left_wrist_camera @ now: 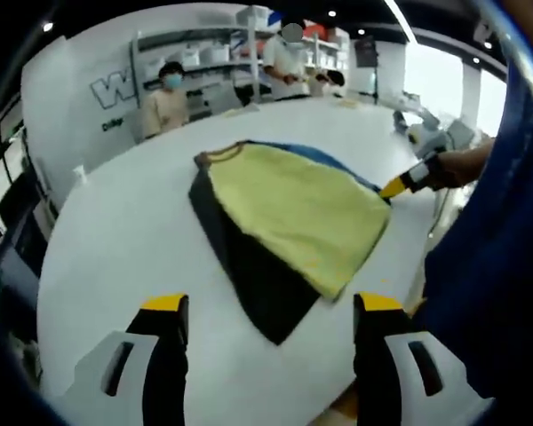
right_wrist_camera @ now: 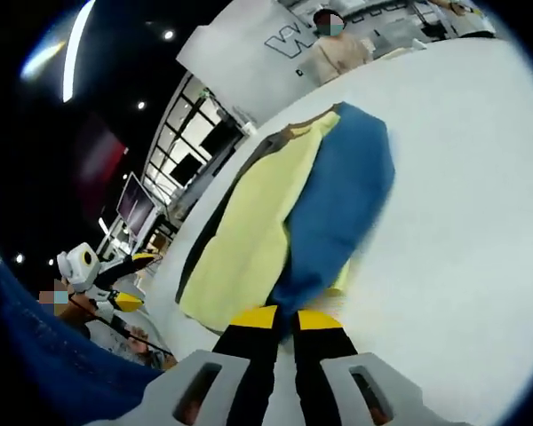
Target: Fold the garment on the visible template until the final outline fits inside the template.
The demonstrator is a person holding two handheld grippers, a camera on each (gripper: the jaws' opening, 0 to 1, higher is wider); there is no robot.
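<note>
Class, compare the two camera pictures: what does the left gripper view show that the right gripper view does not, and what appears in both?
Left gripper view alone: the dark template lies broadly exposed beside the garment, and the left hand-held gripper has its jaws wide apart above the white table.

Right gripper view alone: a blue fabric panel lies broadly over the yellow, and the right hand-held gripper has its jaws nearly together at the cloth's edge.

Both: the yellow garment, the table, shelving and people behind.

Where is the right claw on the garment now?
In the right gripper view, the right claw is closed on the near edge of the garment, where its blue flap ends, on the white table.
</note>
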